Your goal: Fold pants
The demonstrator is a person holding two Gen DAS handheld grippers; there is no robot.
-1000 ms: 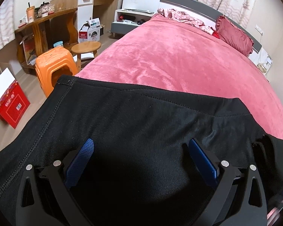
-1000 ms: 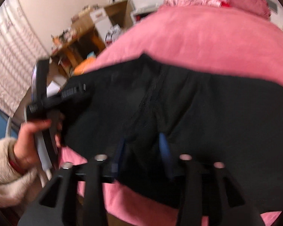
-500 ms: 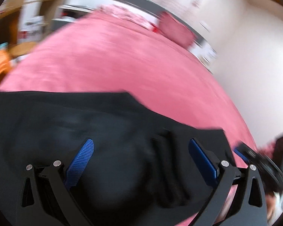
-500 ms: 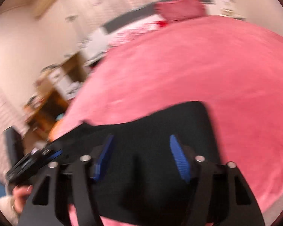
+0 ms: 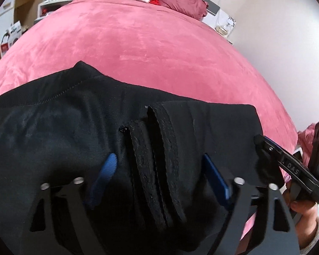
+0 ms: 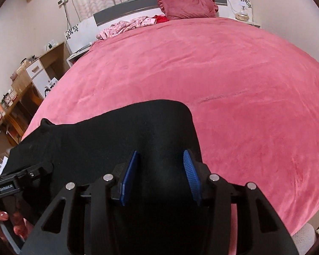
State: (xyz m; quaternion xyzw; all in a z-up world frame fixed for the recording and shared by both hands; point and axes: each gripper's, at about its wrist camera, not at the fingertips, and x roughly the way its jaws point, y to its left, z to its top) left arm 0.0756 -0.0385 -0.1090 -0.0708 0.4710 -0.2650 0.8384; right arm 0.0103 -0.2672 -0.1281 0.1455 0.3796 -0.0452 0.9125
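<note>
Black pants (image 5: 63, 131) at near edge of pink bed (image 5: 159, 48). Left gripper (image 5: 159, 170) spread wide above layered hems; right gripper (image 6: 160, 167) released, fingers straddling cloth.

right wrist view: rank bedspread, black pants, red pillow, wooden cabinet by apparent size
1. bedspread
2. black pants
3. red pillow and wooden cabinet look about alike; both sit far from the camera, so unranked.

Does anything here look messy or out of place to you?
Mostly tidy. The black pants lie on the pink bedspread, with thick edges bunched unevenly between the left tongs. A crumpled pink garment lies by the headboard.
</note>
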